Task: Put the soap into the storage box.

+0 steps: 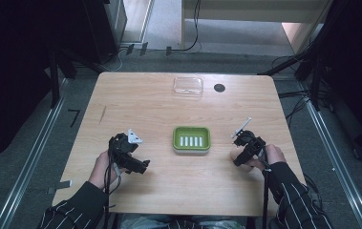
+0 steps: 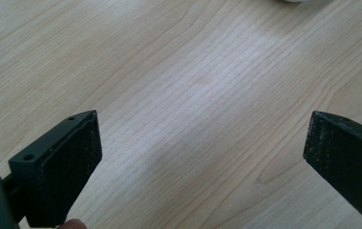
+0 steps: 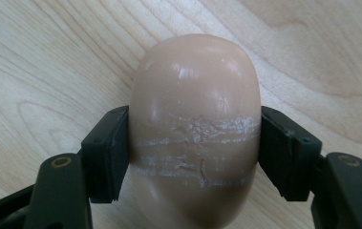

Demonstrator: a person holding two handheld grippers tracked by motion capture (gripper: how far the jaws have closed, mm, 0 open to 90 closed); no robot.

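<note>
Your right gripper [image 3: 194,157] has its jaws pinching a tan bar of soap [image 3: 195,124] across its middle, a pad flat on each long side, with the bar lying on the wooden table [image 1: 135,100] near the right edge. Soap is stiff but slick and rounded, probably fairly light; the white scrape lines across it suggest that the pads can skid, so hold at the widest part, squarely, without squeezing hard. Your left gripper [image 2: 202,157] has its jaws spread wide over bare wood at the near left. The green soap dish [image 1: 191,140] sits between your hands, a clear box [image 1: 188,86] at the far side.
</note>
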